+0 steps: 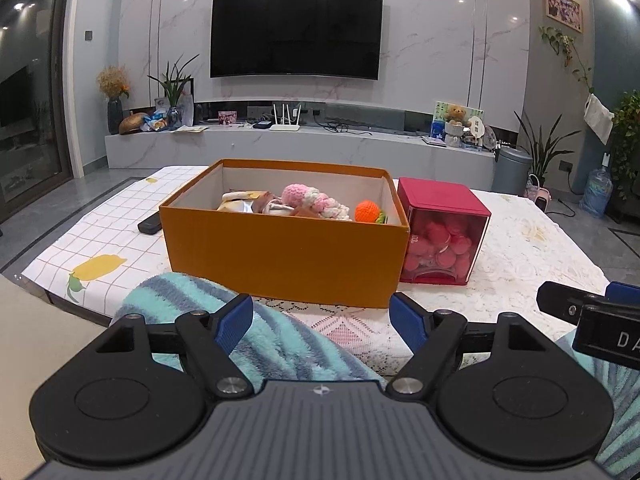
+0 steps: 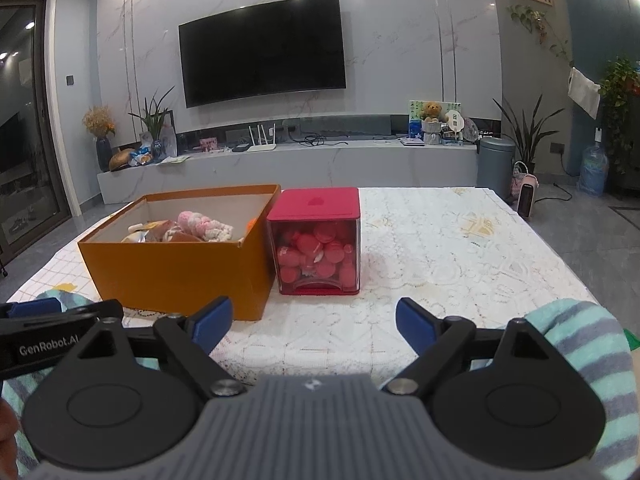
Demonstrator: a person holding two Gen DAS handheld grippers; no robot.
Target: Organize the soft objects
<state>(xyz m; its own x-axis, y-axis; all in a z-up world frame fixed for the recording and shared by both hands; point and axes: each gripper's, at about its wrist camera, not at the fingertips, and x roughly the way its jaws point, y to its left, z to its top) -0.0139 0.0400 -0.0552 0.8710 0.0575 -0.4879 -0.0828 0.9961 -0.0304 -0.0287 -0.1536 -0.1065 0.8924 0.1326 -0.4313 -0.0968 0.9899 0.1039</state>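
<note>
My left gripper (image 1: 322,320) hangs with jaws released, nothing between them; my right gripper (image 2: 314,326) likewise stands wide and empty; the striped towel (image 1: 276,344) lies beneath both at the tabletop's (image 2: 460,248) near edge; the orange box (image 1: 284,256) holds knitted toys (image 1: 316,202) beside the red container (image 1: 444,232).

We are in a home living room: a large wall-mounted television (image 1: 297,31) hangs on a marble-look wall above a long low media console (image 1: 304,148) carrying a router (image 1: 285,119), a teddy bear (image 1: 454,114) and vases, with potted houseplants (image 2: 524,132) and a framed picture (image 1: 564,9) nearby.
</note>
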